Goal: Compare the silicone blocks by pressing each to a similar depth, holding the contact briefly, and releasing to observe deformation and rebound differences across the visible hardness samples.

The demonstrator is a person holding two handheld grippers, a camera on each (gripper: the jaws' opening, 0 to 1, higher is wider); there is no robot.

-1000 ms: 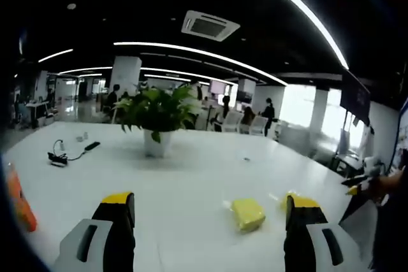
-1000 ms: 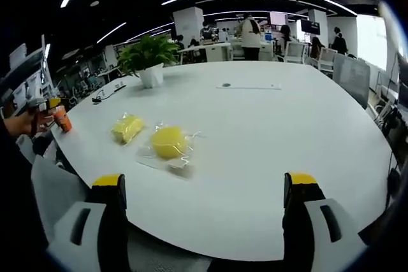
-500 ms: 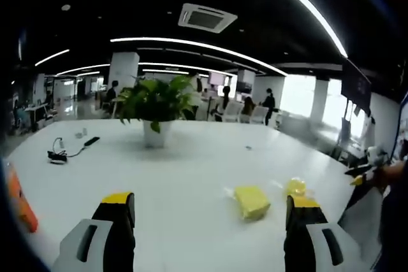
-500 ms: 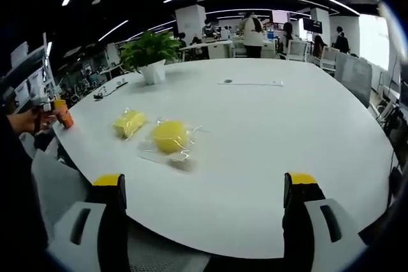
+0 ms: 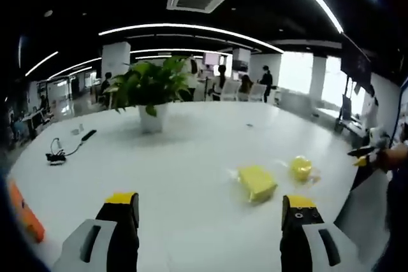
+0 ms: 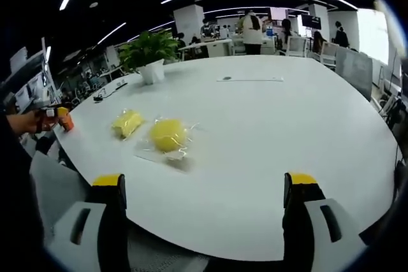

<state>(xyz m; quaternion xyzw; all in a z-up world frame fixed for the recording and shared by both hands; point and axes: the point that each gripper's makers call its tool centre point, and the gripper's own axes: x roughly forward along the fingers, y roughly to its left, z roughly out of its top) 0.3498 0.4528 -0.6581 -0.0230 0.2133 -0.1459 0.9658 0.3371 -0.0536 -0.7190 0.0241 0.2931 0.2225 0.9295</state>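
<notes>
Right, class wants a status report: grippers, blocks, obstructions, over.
Left gripper and right gripper open, empty, short of samples. Square yellow block and round yellow block bagged, untouched on table. Path clear.

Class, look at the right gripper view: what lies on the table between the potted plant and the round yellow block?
In the right gripper view, the square yellow block in its clear wrapper lies between the potted plant and the round yellow block; the rest is bare white table.

The right hand-held gripper [image 6: 204,211] hangs with jaws wide apart over the near edge of the white counter [image 6: 268,132]; beyond it a round yellow block [image 6: 167,136] in clear wrap lies beside a square yellow block [image 6: 127,121], a potted plant [image 6: 150,55] farther back
</notes>
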